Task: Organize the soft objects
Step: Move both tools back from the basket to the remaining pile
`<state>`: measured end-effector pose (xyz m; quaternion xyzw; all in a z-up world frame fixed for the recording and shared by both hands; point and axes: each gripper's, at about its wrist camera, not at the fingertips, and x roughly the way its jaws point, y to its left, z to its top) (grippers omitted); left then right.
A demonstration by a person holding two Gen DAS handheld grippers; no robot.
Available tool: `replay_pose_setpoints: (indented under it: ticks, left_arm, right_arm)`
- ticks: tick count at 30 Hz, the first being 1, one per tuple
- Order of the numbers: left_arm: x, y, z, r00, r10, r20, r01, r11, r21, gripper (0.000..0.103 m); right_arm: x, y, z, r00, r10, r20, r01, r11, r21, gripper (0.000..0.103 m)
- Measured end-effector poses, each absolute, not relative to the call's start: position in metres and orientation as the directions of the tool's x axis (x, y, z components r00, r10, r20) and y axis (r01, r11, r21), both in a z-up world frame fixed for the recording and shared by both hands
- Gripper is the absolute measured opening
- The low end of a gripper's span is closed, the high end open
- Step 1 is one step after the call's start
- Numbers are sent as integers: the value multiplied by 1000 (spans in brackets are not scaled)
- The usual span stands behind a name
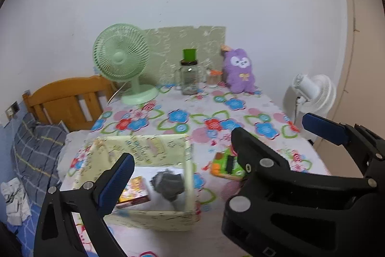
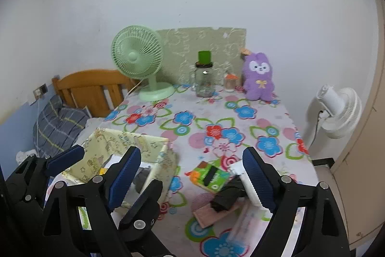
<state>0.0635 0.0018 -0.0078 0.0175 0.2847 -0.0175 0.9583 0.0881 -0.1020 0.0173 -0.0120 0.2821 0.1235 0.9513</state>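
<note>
A pale yellow fabric box stands at the near left of the flowered table, with a grey knitted piece inside it. A purple plush toy sits upright at the far right by the wall. A dark cloth and a pink cloth lie near the front edge. My left gripper hangs open over the box; its right finger is hidden behind the other gripper. My right gripper is open above the cloths, its pads pressing on nothing. The two grippers overlap closely.
A green packet and a white brush lie by the cloths. A green fan, a glass jar and a small cup line the back. A bed lies left, a white fan right.
</note>
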Motion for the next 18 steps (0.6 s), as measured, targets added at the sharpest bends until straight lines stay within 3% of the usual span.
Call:
replay_pose_setpoints:
  ticks: [18]
  left_arm:
    - [55, -50, -24, 856, -75, -511, 91, 996, 5, 102]
  right_arm:
    - [68, -161, 7, 863, 150, -483, -144, 988, 50, 95]
